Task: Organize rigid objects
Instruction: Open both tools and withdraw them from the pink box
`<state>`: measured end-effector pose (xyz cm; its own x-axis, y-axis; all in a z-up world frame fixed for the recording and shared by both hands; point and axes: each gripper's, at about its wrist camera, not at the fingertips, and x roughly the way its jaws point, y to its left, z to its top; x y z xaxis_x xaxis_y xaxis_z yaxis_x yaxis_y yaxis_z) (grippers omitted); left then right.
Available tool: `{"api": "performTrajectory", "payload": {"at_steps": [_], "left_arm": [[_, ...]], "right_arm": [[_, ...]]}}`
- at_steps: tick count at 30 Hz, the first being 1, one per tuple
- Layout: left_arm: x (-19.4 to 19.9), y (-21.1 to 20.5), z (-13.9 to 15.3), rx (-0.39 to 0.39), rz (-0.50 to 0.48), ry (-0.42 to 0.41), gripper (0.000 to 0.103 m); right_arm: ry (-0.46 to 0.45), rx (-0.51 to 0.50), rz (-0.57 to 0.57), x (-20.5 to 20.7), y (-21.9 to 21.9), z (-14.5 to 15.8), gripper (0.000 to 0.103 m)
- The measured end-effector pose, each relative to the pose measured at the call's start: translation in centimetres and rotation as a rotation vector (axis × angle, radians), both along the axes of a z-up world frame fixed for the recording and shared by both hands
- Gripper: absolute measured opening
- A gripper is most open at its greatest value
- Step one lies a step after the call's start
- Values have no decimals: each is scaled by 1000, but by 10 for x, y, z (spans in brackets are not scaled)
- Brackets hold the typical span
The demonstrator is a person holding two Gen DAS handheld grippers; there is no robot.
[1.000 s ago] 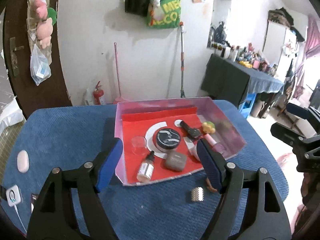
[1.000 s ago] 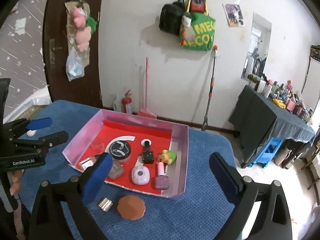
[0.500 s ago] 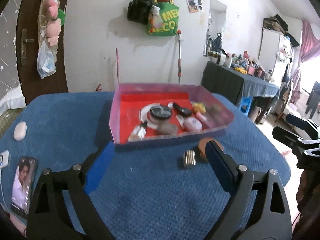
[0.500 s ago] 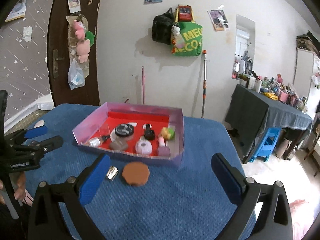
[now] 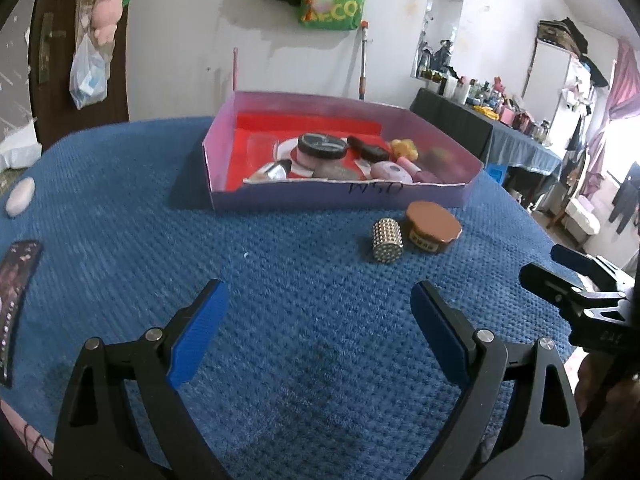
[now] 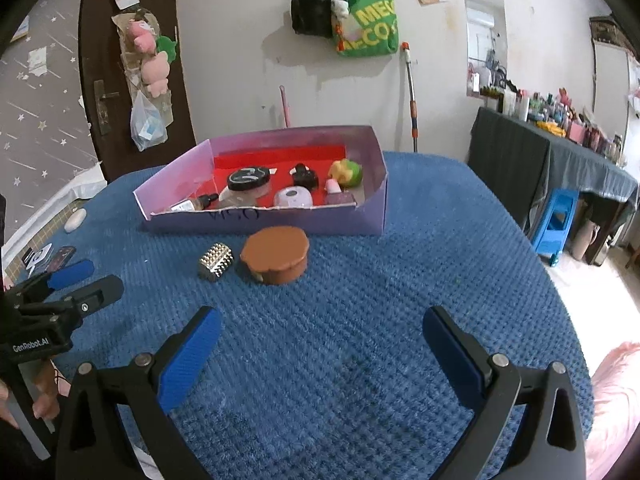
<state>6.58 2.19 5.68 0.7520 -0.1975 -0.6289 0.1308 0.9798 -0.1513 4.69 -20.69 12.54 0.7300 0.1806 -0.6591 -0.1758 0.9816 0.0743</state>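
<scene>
Both grippers dropped low. Left wrist view: left gripper [image 5: 316, 312] just widened, empty; studded cylinder [image 5: 387, 240] ahead-right. Right wrist view: right gripper [image 6: 320, 332] spread, empty; brown jar [image 6: 276, 255] ahead-left, beside purple box [image 6: 264, 220], nearer right hand.

The table [image 5: 120, 208] is covered in blue textured cloth. On it stand a purple box [image 5: 340, 196], a studded cylinder [image 5: 387, 240] and a brown jar [image 5: 434, 227] just beside each other, a white oval [image 5: 20, 196] and a phone [image 5: 16, 280].
</scene>
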Motion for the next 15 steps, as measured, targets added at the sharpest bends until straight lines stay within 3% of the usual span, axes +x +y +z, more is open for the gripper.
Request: {"api": "performTrajectory", "payload": {"at_steps": [15], "left_arm": [[3,3,-3,-2,5,8,93]], "right_arm": [[30,6,18,8,5,-8,103]]}}
